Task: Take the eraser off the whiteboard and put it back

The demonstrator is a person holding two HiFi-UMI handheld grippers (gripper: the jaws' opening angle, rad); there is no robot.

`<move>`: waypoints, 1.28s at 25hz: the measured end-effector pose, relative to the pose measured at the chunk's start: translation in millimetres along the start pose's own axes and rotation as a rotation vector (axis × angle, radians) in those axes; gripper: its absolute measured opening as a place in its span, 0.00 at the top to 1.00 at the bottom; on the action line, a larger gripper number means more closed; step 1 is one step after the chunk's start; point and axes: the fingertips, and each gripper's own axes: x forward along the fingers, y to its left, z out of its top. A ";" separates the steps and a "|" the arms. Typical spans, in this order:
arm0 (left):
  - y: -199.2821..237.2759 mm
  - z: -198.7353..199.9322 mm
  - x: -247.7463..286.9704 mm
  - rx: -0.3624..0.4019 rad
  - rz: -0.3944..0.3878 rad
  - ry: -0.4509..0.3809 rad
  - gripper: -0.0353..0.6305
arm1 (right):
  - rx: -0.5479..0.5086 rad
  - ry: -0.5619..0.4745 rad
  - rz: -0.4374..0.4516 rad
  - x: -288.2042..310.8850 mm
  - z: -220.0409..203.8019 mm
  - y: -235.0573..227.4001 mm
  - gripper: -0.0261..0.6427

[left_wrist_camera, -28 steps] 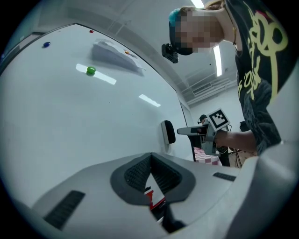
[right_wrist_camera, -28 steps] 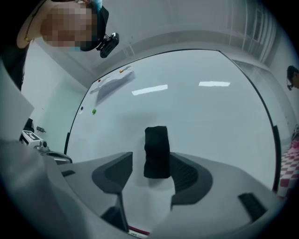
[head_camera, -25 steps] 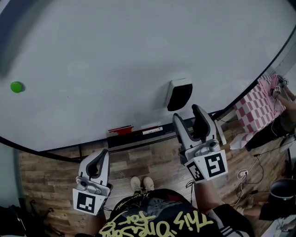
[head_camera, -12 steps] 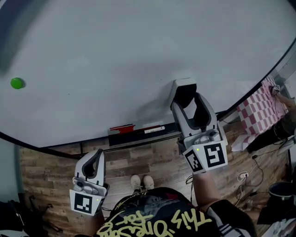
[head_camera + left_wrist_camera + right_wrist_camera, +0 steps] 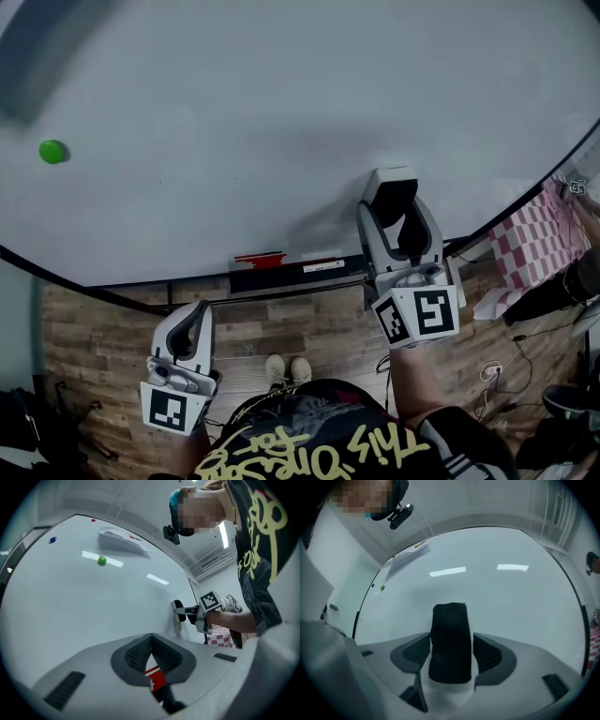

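Observation:
The eraser [image 5: 395, 190], black felt with a white back, sticks to the whiteboard [image 5: 234, 112] near its lower edge. My right gripper [image 5: 395, 210] reaches level at the board, and the eraser [image 5: 450, 618] stands between its fingers. Its jaws have just been opening, and a thin gap shows beside the right pad [image 5: 487, 652], so the right gripper [image 5: 451, 638] is open around the eraser without pressing it. The left gripper view shows the eraser [image 5: 177, 607] against the board with the right gripper [image 5: 186, 614] on it. My left gripper [image 5: 200, 315] hangs low over the floor, shut and empty [image 5: 151, 637].
A green magnet [image 5: 52, 151] sits far left on the board. The board's tray [image 5: 281, 272] carries a red marker [image 5: 260, 257]. A pink checked cloth [image 5: 534, 239] lies at the right beyond the board's edge. Wooden floor and the person's shoes [image 5: 286, 367] are below.
My right gripper has moved forward to the board and now straddles the eraser, which stood ahead of its fingertips a second ago. The left gripper has stayed about where it was.

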 end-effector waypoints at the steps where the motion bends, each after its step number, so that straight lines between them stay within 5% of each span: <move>1: 0.8 0.3 -0.5 0.000 0.005 -0.002 0.94 | 0.002 -0.003 -0.004 1.3 -0.2 -0.7 0.56; 14: 5.4 2.8 -2.8 0.005 0.024 0.000 0.94 | -0.108 -0.061 -0.147 4.9 -1.8 -2.2 0.56; 32: 15.4 -6.7 -15.5 -0.008 0.003 0.013 0.94 | -0.067 -0.061 -0.110 -2.3 0.3 -1.6 0.57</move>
